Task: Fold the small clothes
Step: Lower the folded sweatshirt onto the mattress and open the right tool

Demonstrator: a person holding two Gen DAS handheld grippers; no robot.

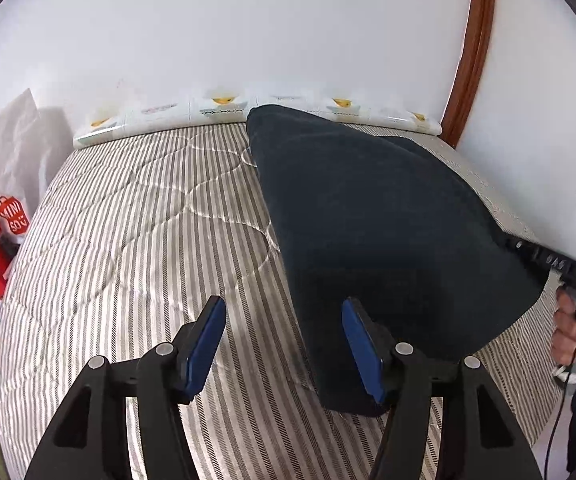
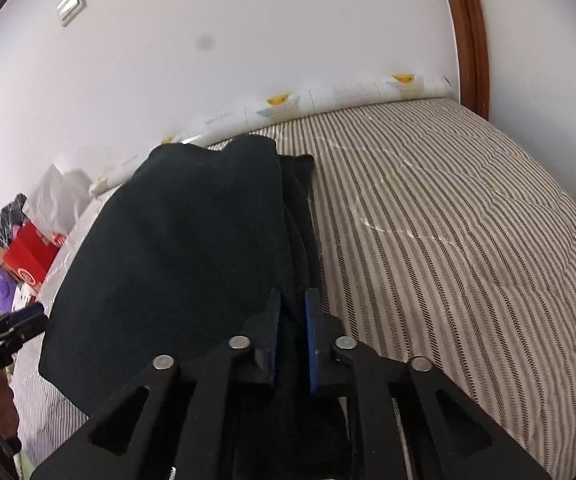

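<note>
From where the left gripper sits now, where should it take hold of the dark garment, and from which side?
Take the near left corner of the dark garment, coming in from the bare striped quilt on its left. That edge lies free and flat on the bed, just beside the open left gripper, so one jaw could probably slide under it. The right gripper already pinches the opposite edge.
</note>
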